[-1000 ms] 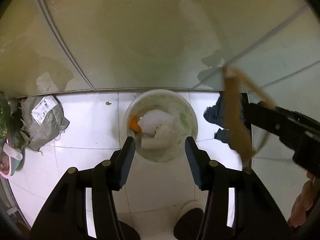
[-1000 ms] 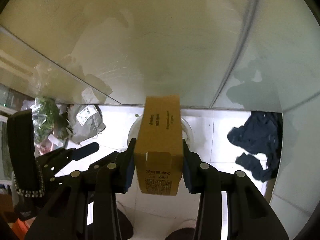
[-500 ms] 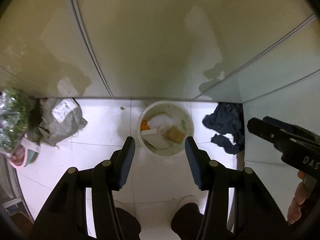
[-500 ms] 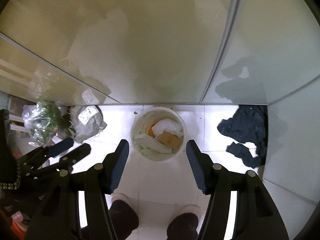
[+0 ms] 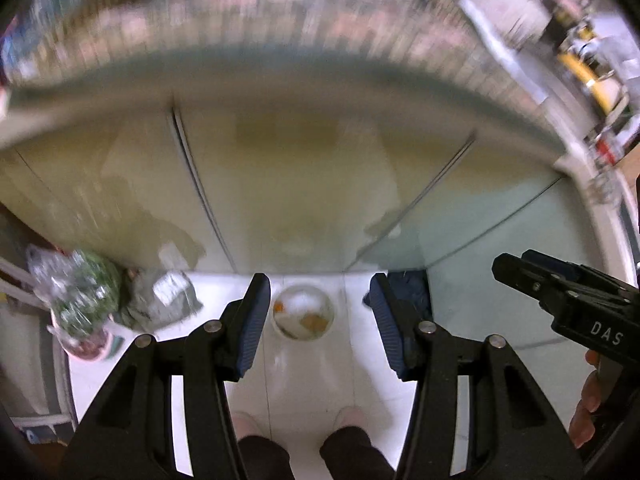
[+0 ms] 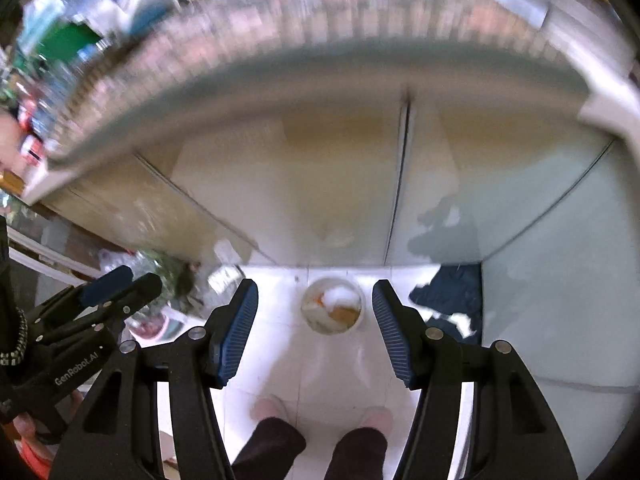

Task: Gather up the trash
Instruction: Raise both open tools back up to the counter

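Pale glossy cabinet doors (image 5: 288,184) rise in front of me, blurred along their top edge, and below them the white tiled floor (image 5: 308,364) shines under the light. On that floor, close to the foot of the cabinets, stands the trash bucket (image 6: 333,311), a small round white pail seen from high above. Inside it I can make out a heap of white crumpled stuff, an orange scrap at the left side and a brown cardboard piece toward the right; finer detail is lost in the blur.

My left gripper (image 5: 318,322) points steeply down at the bucket, its jaws parted about halfway with nothing between the blue ribbed pads. My right gripper (image 6: 314,328) hangs the same way, jaws parted and empty, the bucket framed between them far below.

A dark blue cloth (image 6: 452,300) lies crumpled on the floor to the right of the bucket, in the corner by the cabinets. To the left sit a grey sack (image 5: 164,300) with a white label and a clear bag of greens (image 5: 80,300). My two pink slippers (image 6: 272,408) stand on the tiles, just short of the bucket.
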`<state>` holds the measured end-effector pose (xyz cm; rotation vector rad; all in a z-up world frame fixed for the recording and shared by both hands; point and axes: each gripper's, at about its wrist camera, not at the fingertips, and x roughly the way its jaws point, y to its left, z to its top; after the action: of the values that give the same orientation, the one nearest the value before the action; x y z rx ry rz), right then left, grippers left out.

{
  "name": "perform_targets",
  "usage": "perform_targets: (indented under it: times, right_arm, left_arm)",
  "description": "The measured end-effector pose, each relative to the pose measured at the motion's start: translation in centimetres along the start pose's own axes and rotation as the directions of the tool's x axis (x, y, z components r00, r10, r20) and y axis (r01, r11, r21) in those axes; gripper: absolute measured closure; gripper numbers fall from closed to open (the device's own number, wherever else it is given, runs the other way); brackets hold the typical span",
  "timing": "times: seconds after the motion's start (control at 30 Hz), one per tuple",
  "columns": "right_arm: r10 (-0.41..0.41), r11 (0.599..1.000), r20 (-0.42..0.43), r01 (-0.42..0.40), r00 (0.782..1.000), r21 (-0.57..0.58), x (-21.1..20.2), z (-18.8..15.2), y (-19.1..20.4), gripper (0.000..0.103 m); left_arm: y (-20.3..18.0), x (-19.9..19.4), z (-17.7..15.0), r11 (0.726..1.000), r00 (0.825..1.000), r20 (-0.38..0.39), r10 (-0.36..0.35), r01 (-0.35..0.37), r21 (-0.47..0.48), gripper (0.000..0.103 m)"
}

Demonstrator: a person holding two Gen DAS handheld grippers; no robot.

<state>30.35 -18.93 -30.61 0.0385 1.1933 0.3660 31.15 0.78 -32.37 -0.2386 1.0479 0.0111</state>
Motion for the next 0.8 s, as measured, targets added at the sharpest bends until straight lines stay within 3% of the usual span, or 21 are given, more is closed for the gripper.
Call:
perform_targets:
  times: [0.17,0.4,0.57,0.8]
  right_arm:
    - [0.0,0.999,0.129,0.006,0.992,-0.051,-8.8,2.4,0.8,0.047]
    - [0.049,0.988,0.272,-0.006,0.961,-0.156,-17.5,4.7,1.5,0.046]
    - [0.096,0.977,0.379,-0.014,0.921,-0.212,-21.9,6.3,2.1,0.043]
    - [0.135,0.97,0.44,-0.027,0.888,-0.242,-23.8,9.1,2.9,0.038]
  left_arm:
    - [-2.6,-8.6,2.7,1.0,0.99,0.143,0.009,-0.009,-0.002,0.049]
    - [-5.8,-17.8,5.2,0.999,0.95,0.311,0.039,-0.036,-0.015,0.043]
    - [-7.3,-22.3,6.7,0.997,0.912,0.405,0.072,-0.071,-0.018,0.034]
    - [-6.9,-24.0,10.3,0.993,0.889,0.442,0.12,-0.107,-0.054,0.022]
